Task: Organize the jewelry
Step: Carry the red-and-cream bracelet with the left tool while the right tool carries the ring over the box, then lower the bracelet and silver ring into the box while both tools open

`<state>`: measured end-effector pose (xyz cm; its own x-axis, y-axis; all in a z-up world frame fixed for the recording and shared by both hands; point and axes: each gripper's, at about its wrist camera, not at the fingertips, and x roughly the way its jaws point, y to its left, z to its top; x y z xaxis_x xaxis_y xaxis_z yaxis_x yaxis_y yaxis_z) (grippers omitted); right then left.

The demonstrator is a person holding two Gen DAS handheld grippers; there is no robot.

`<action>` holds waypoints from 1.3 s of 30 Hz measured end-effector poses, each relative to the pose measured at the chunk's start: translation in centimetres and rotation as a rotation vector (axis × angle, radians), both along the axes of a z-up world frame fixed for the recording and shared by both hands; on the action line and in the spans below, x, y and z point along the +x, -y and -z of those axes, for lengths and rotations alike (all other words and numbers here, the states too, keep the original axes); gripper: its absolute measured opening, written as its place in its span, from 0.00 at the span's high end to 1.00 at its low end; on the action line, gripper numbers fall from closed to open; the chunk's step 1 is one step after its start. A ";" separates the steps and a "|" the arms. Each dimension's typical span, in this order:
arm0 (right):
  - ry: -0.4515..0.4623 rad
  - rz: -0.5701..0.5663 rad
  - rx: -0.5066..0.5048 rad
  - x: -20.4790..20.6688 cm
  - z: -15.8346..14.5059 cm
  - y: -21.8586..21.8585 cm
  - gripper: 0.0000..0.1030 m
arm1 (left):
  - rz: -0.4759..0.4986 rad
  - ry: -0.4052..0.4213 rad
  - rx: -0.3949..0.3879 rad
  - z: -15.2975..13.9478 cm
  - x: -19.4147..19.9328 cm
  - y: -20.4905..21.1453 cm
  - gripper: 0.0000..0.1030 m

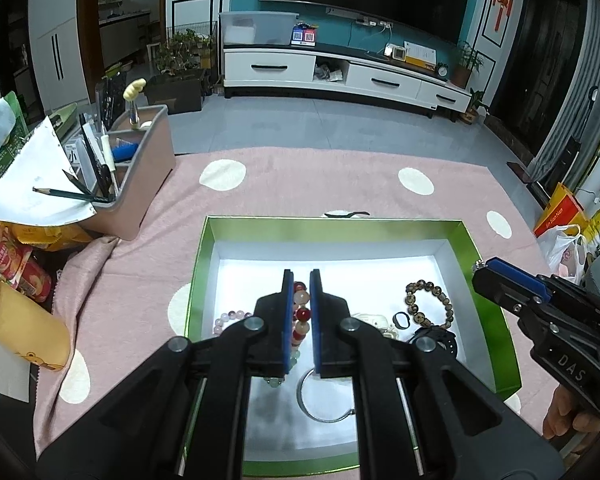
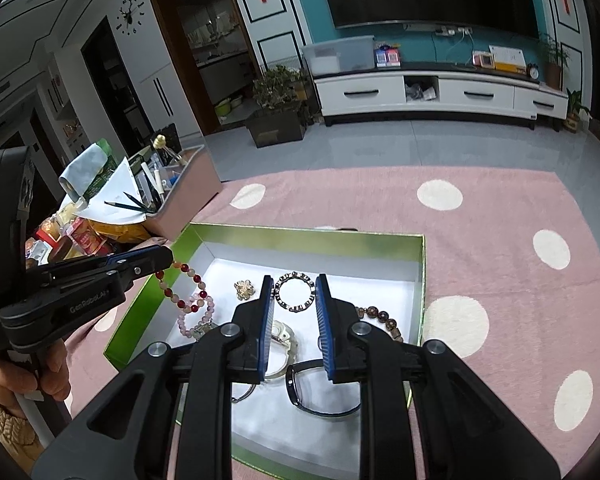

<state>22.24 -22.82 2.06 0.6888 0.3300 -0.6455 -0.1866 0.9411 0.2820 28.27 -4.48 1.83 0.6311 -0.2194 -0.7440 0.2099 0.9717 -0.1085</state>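
Clamped in left gripper (image 1: 301, 280), red-and-pink bead bracelet (image 2: 186, 286) dangling over green-rimmed white box's (image 2: 300, 236) left side; right gripper (image 2: 294, 292) framing spiked ring bracelet (image 2: 295, 291), grip uncertain.

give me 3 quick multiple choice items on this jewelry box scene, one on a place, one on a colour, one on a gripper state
1. Where does the brown bead bracelet lie?
A. on the pink cloth
B. inside the green box
C. in the desk organizer

2. What colour are the beads of the bracelet that the left gripper holds?
A. red and pale
B. all black
C. blue and yellow

3. What is the state of the right gripper?
A. shut on the watch
B. shut on the pink bracelet
C. its pads grip a ring of silver and dark links

Answers: 1 B, it rests on the box's white floor near the right wall. 2 A, the red and pale bead bracelet hangs from the left gripper's shut pads. 3 C, the link bracelet sits between both blue pads.
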 end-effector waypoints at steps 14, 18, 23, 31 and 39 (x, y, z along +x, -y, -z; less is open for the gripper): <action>-0.114 0.001 0.024 2.7 2.5 -0.4 0.80 | -0.001 -0.060 -0.002 2.3 1.7 0.4 0.93; -0.131 -0.004 0.018 3.2 3.0 -0.9 0.80 | 0.000 -0.077 0.002 2.9 2.1 0.5 0.93; -0.155 -0.005 0.006 3.7 3.7 -1.2 0.80 | 0.003 -0.090 0.017 3.6 2.5 0.8 0.93; -0.181 0.000 -0.002 4.2 4.5 -1.3 0.80 | -0.005 -0.096 0.056 4.2 2.9 0.8 0.93; -0.207 -0.002 -0.014 4.7 5.0 -1.6 0.80 | -0.008 -0.105 0.073 4.5 3.1 0.8 0.93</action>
<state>26.95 -21.26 -2.89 0.5398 0.3218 -0.7778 -0.1281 0.9447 0.3019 31.37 -5.30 -2.62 0.5502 -0.1580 -0.8200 0.1935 0.9793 -0.0588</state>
